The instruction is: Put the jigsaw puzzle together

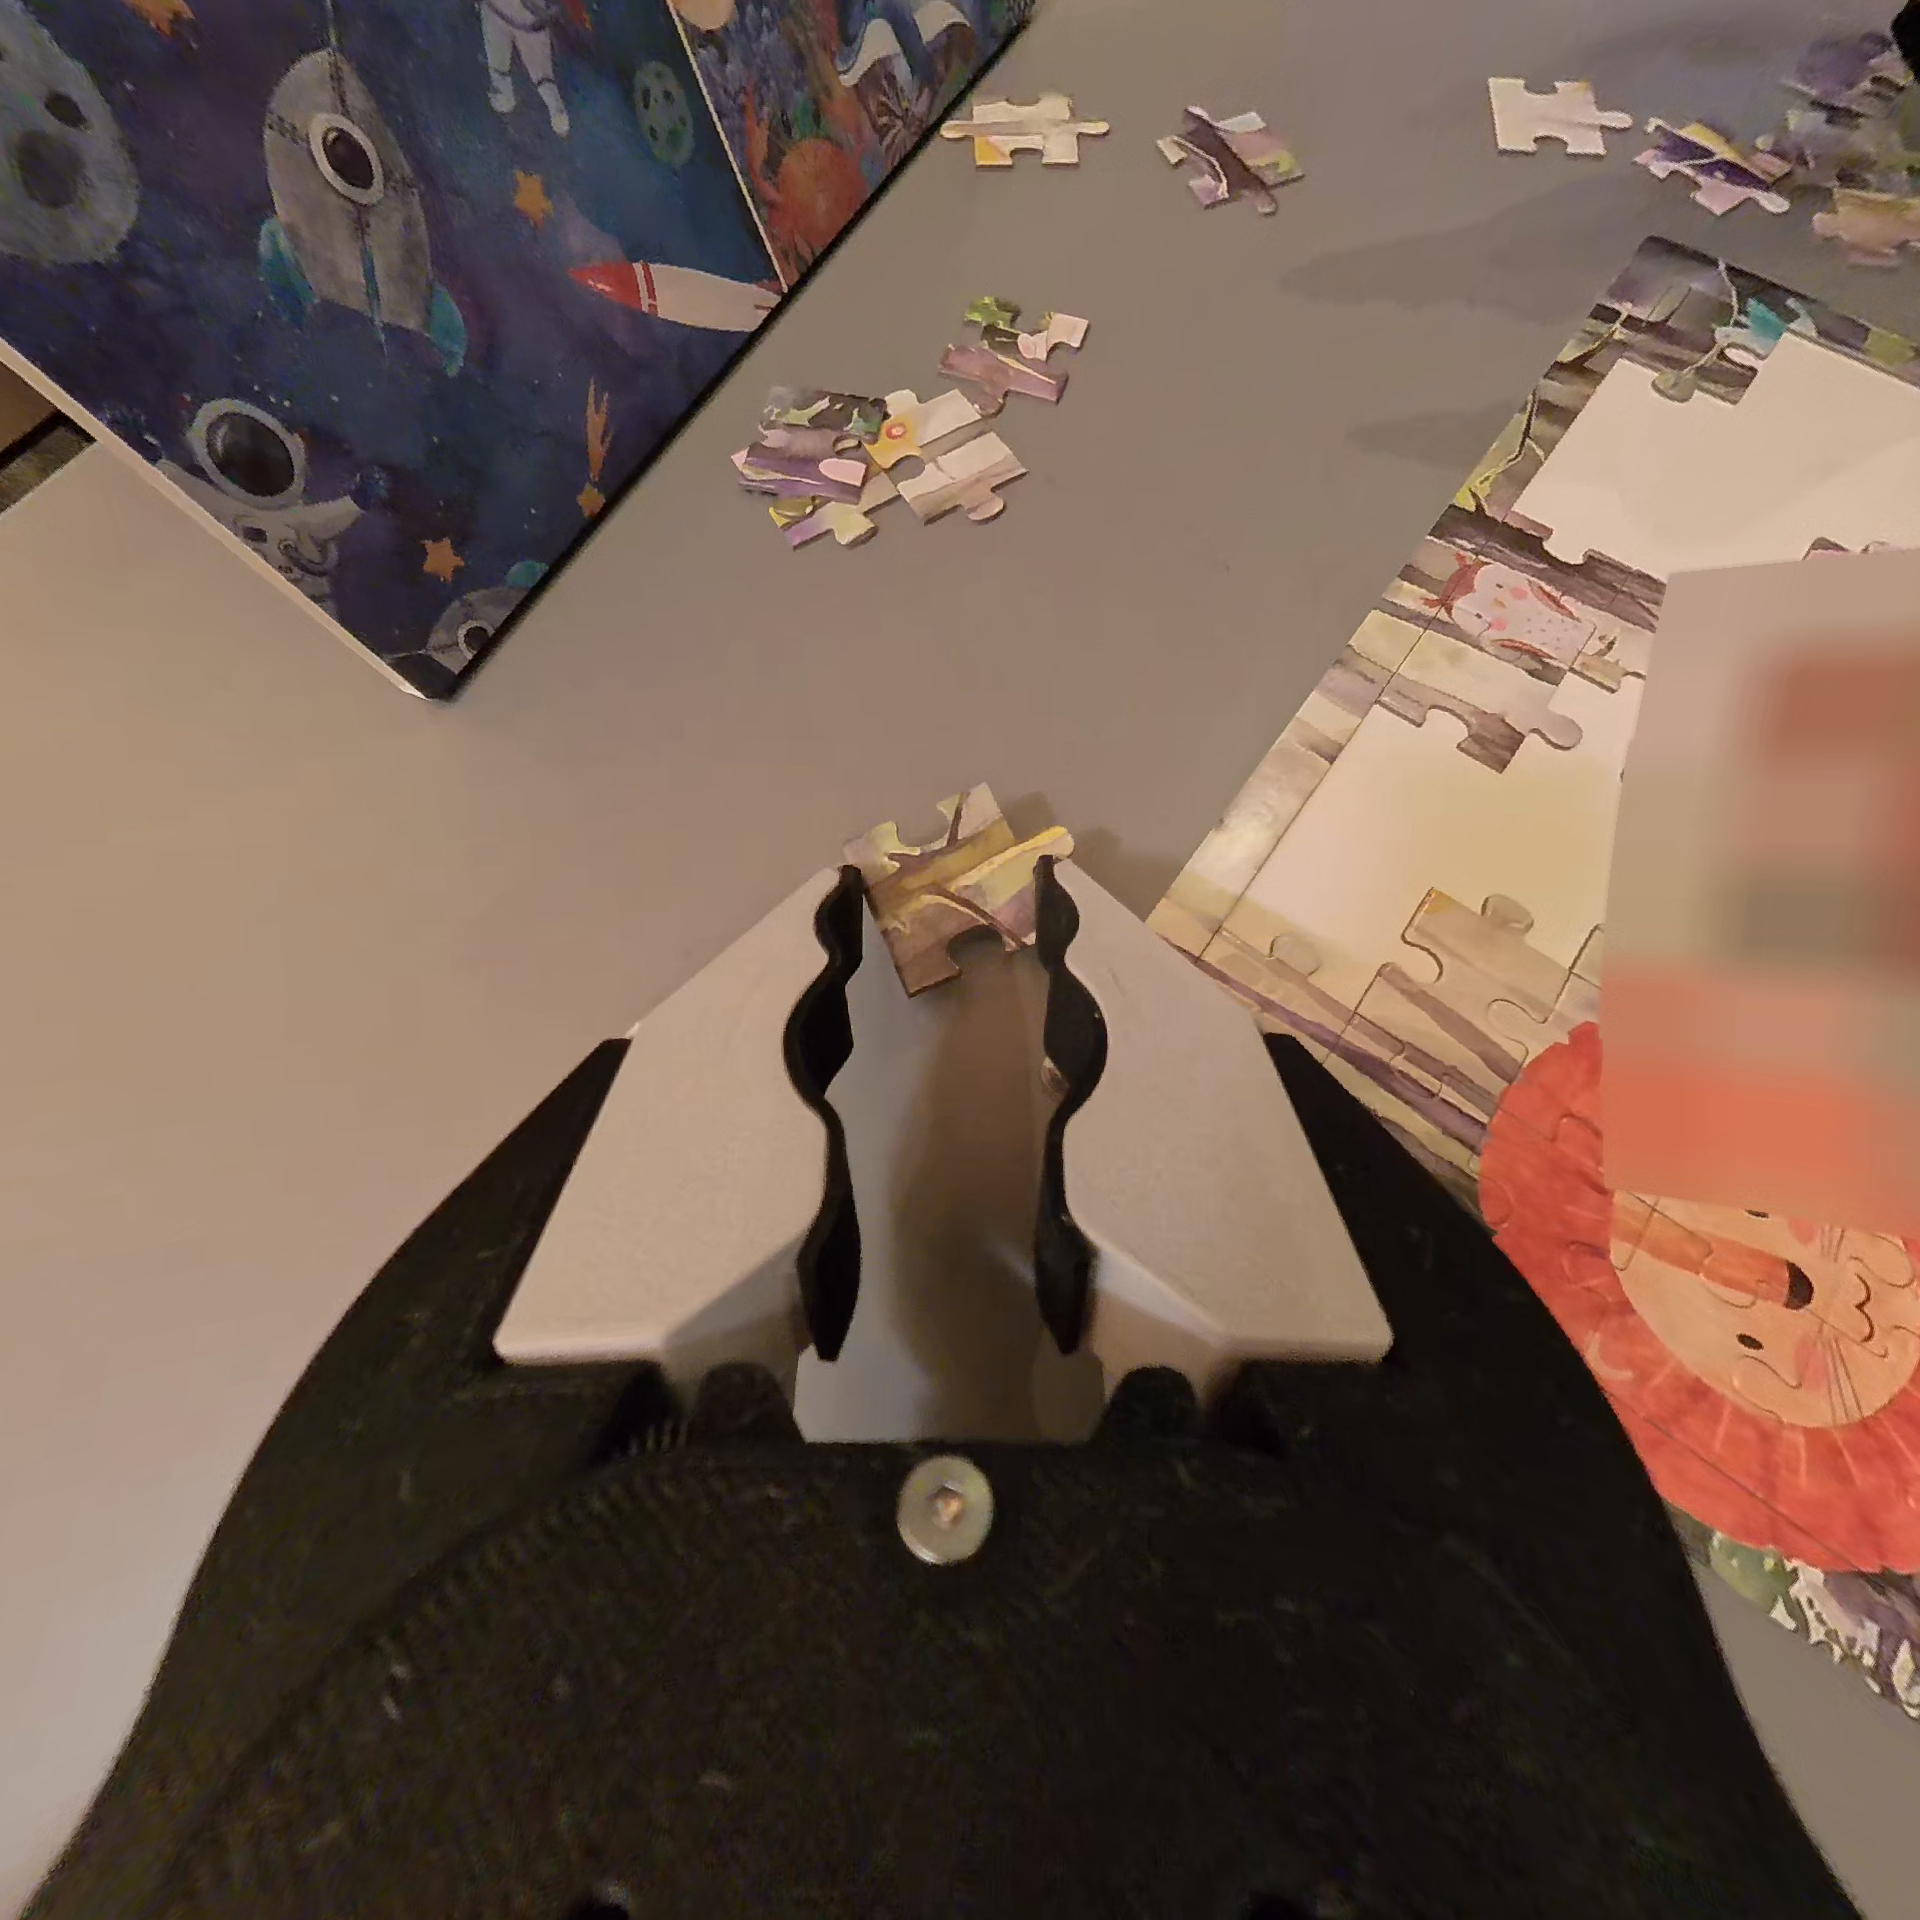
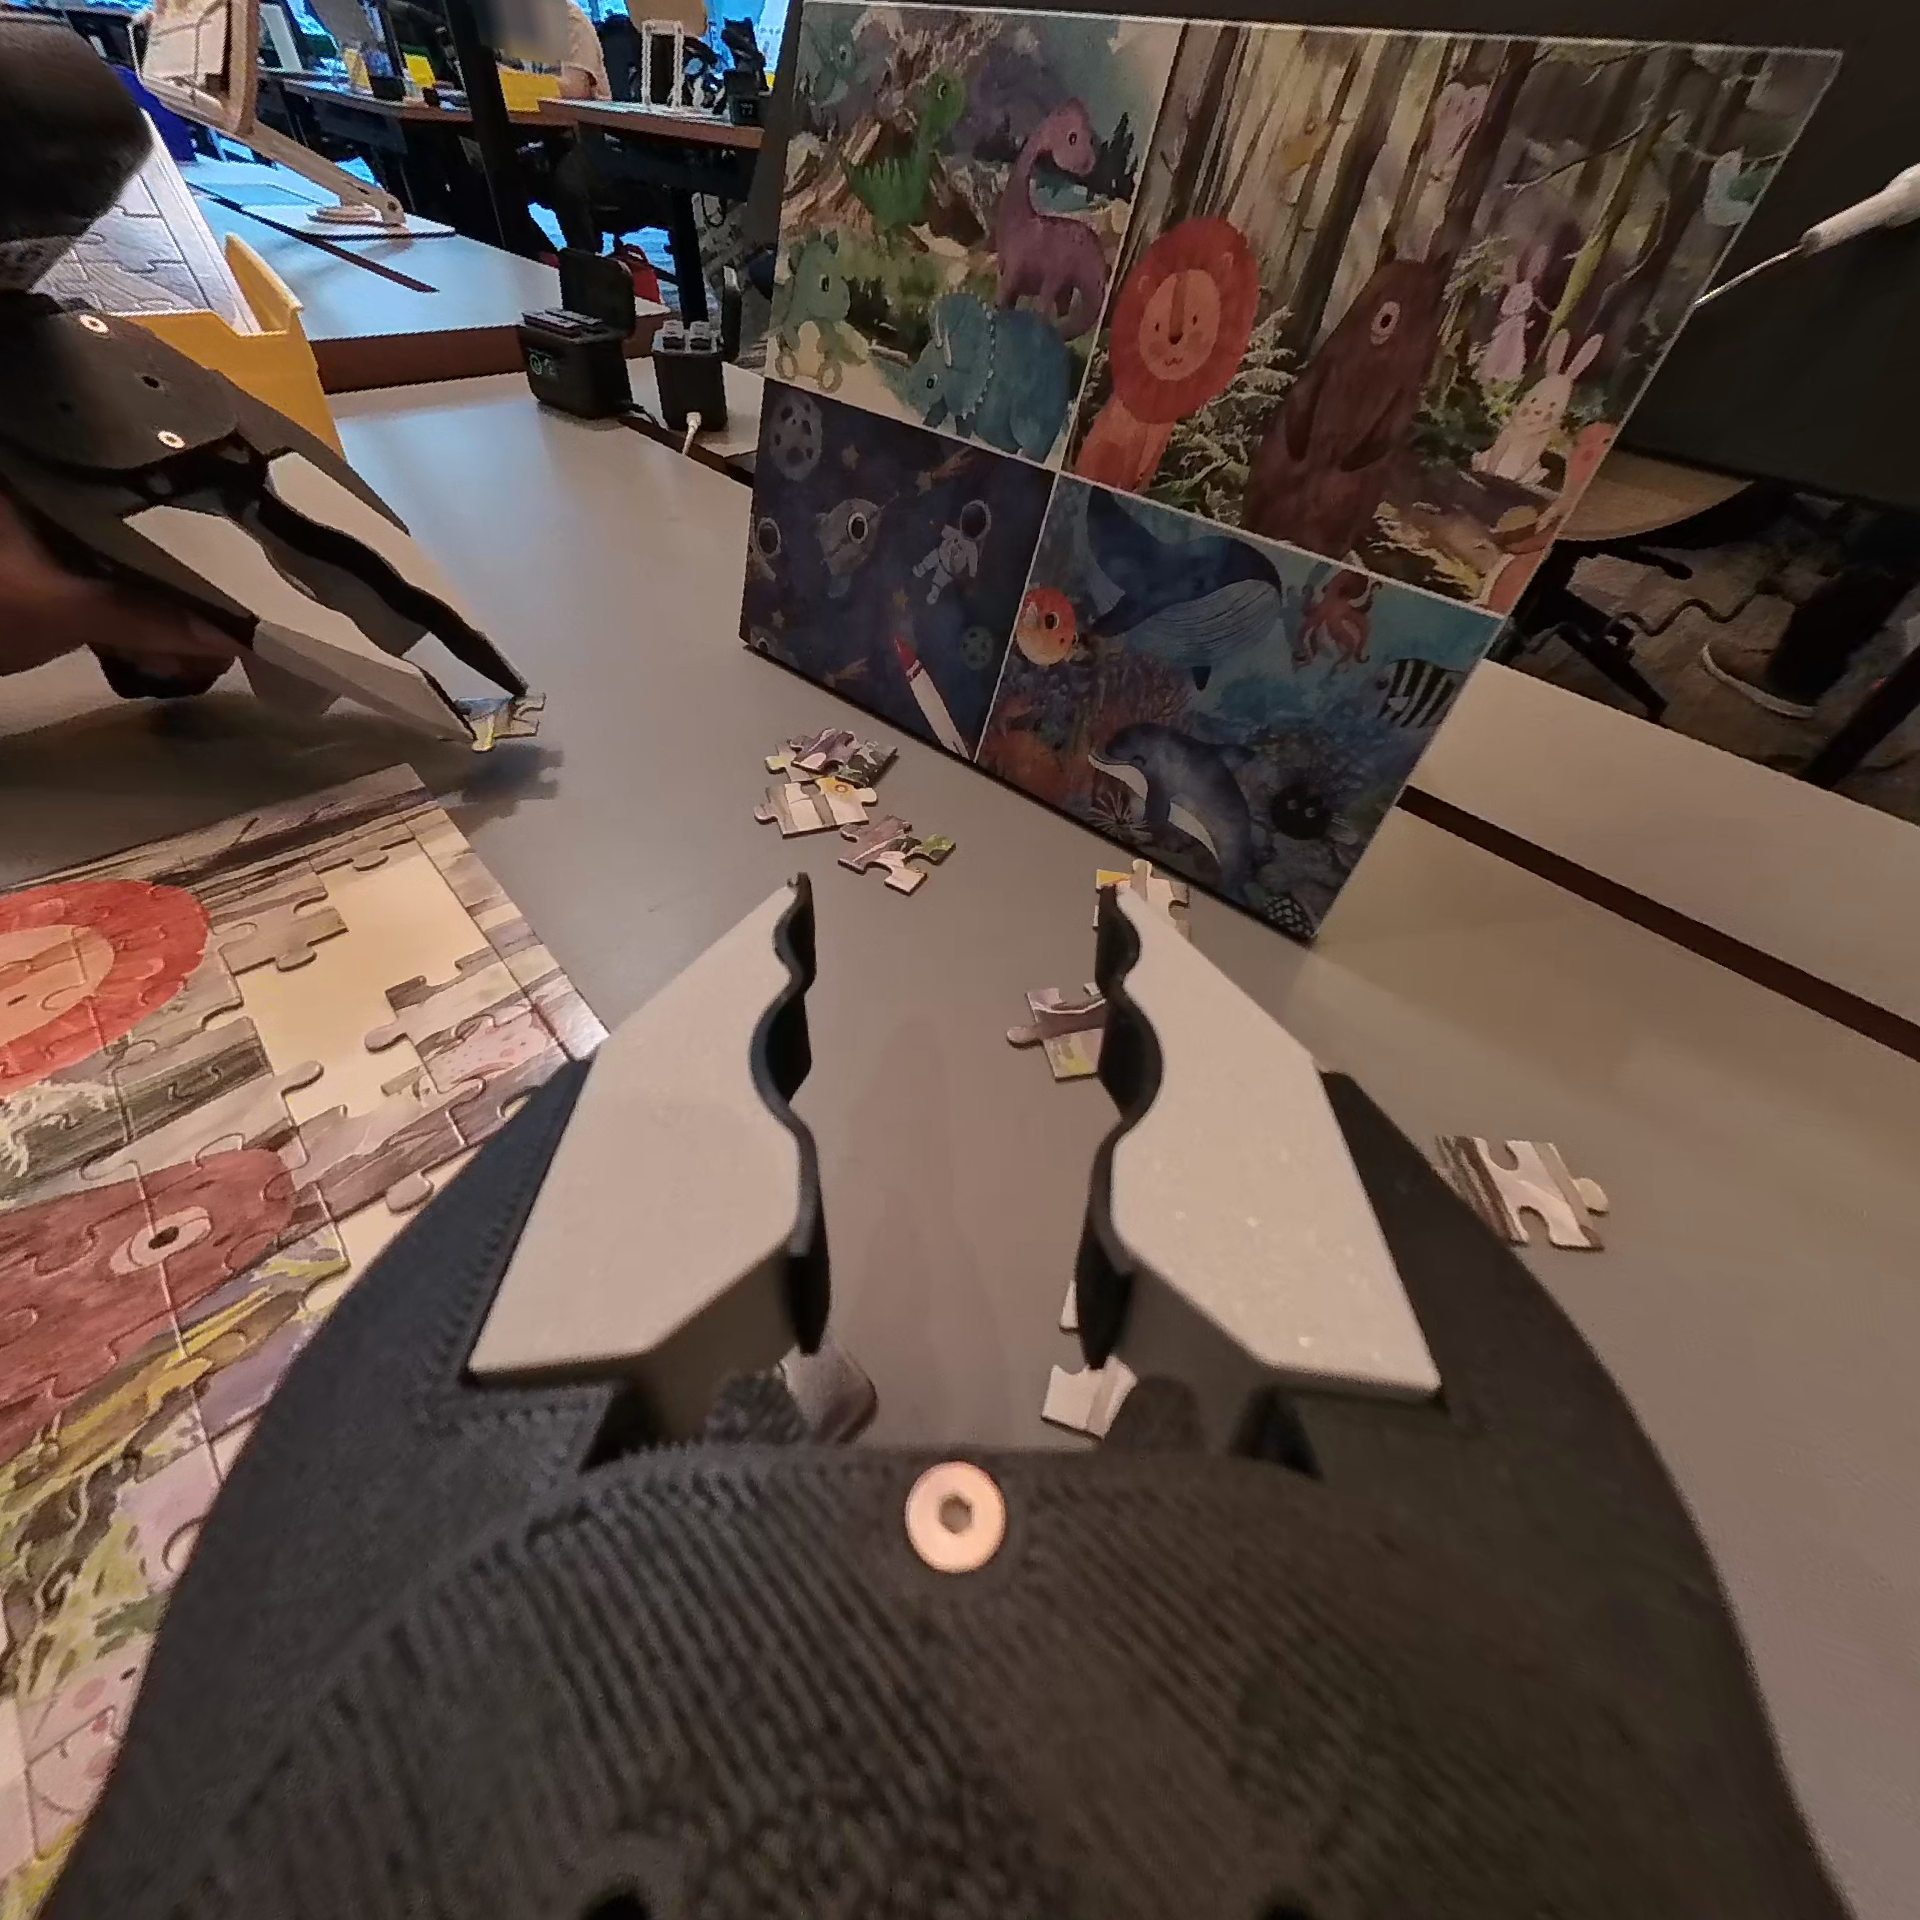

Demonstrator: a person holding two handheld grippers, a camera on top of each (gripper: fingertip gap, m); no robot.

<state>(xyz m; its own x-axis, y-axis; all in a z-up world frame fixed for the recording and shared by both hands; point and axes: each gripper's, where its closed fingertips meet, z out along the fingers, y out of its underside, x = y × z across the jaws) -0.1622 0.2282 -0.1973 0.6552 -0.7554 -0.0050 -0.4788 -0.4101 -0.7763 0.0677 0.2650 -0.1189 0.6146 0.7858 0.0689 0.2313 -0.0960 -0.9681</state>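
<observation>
Left wrist view. The left gripper (image 1: 951, 883) was closed to a narrow gap on a single jigsaw piece (image 1: 956, 899), its black wavy pads pressing the piece's two opposite edges at the fingertips. The piece, yellow, green and purple, sat low over the grey desk (image 1: 312, 831); whether it touched the surface could not be told from this angle. Just to its right lay the partly assembled puzzle (image 1: 1455, 987), its border joined, a lion picture (image 1: 1662, 1351) complete and pale gaps open in the middle. A small cluster of loose pieces (image 1: 883, 447) lay farther ahead, with other loose pieces (image 1: 1231, 156) scattered beyond. The puzzle box (image 1: 364, 260), printed with rockets and astronauts, stood at upper left.

Right wrist view. The right gripper (image 2: 951, 914) was wide open and held nothing, hovering over bare desk (image 2: 623, 582). A loose piece (image 2: 1060, 1023) lay beside its right finger, partly hidden by it, and a further striped piece (image 2: 1522, 1190) lay well to the right. The assembled puzzle (image 2: 208, 1039) occupied the lower left. The left gripper (image 2: 499, 707) appeared at left, angled down with the gripped piece (image 2: 509, 717) at its tips, close to the puzzle's far corner. The puzzle box (image 2: 1195, 436) stood upright ahead, showing four pictures.
</observation>
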